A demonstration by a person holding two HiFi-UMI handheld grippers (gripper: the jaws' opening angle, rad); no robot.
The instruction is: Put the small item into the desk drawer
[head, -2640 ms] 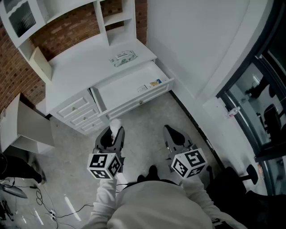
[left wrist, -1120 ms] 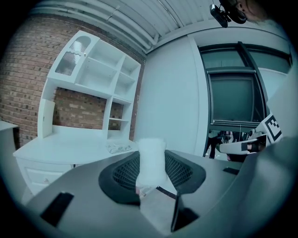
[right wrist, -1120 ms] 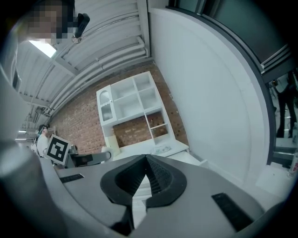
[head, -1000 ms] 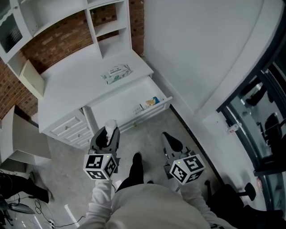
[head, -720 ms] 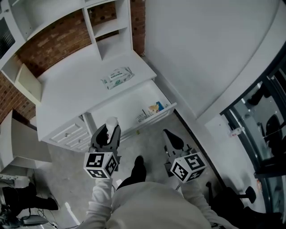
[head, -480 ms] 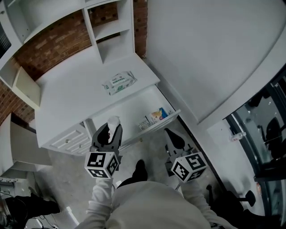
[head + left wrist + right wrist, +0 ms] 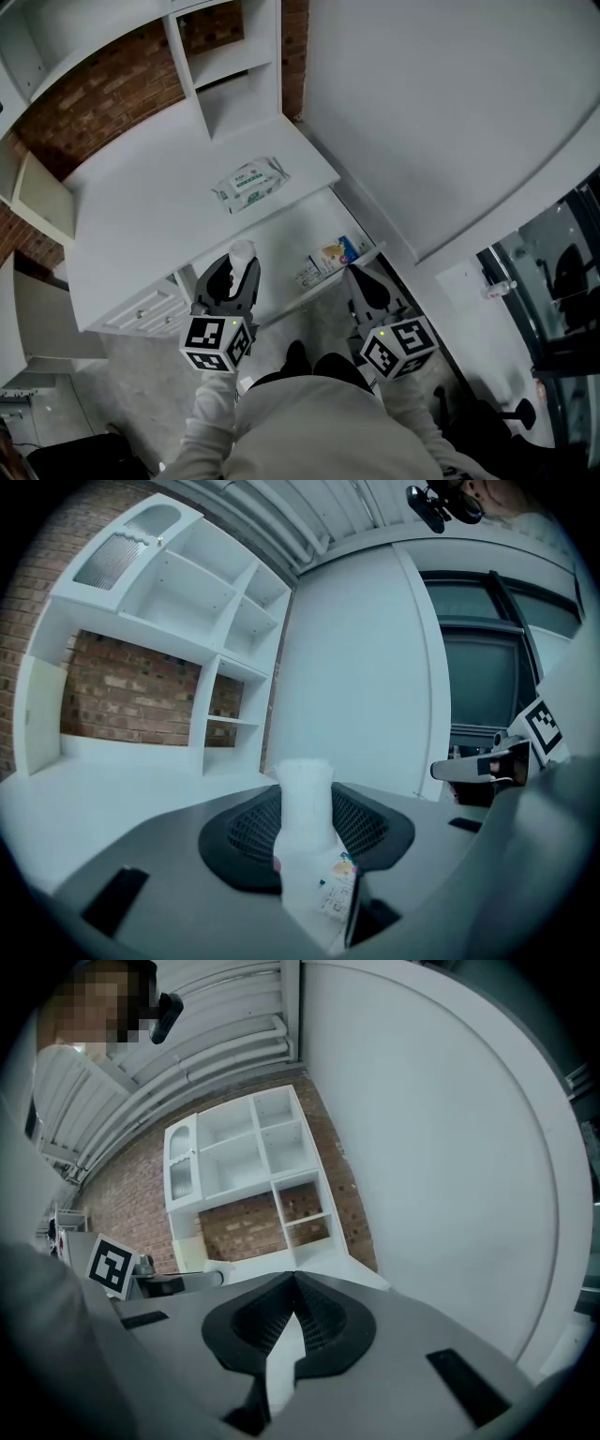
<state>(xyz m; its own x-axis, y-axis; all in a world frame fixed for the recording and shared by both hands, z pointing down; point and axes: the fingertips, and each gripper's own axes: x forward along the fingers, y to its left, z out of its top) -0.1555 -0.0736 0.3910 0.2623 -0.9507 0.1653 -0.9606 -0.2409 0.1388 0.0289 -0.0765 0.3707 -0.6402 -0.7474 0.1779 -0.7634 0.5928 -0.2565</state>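
My left gripper is shut on a small white bottle with a colour label; its cap sticks out past the jaw tips. In the left gripper view the small white bottle stands upright between the dark pads of my left gripper. My right gripper is shut with nothing in it, and in the right gripper view its jaws meet at the tips. Both grippers hover at the front edge of the open white desk drawer, the left one over its left part.
The drawer holds small packets at its right end. A pack of wet wipes lies on the white desk top. Shelves rise behind, a white wall stands right, and small drawers sit lower left.
The person has stepped closer to the desk, so the drawer now lies just under both grippers. The left gripper still holds the bottle; the right stays shut.
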